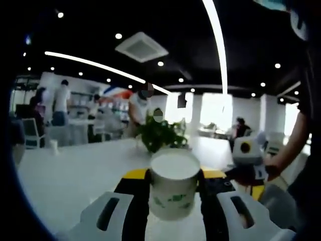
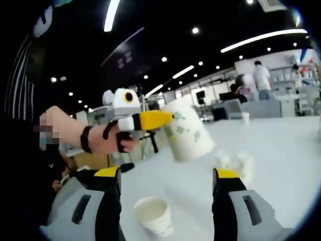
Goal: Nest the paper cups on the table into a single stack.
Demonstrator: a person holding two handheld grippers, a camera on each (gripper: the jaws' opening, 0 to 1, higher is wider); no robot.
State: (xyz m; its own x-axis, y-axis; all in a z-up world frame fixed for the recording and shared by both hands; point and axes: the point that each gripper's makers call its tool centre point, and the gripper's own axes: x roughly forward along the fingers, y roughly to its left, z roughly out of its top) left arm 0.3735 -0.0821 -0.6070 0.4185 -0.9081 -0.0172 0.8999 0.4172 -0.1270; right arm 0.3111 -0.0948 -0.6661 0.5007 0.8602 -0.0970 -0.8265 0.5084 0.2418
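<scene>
A paper cup (image 1: pixel 174 186) is pinched by the left gripper (image 2: pixel 168 119) – the thin wall could be crushed. The right gripper (image 2: pixel 165 201) is spread above a second cup (image 2: pixel 153 215).

Cup (image 1: pixel 173 185) base hidden between left gripper (image 1: pixel 173 193) jaws. Lower cup (image 2: pixel 152 215) base cut by frame edge. Distant cup (image 2: pixel 245 117) too small for detail.

Matt white paper cup (image 1: pixel 174 185) with green print; smooth glossy table (image 1: pixel 75 175).
</scene>
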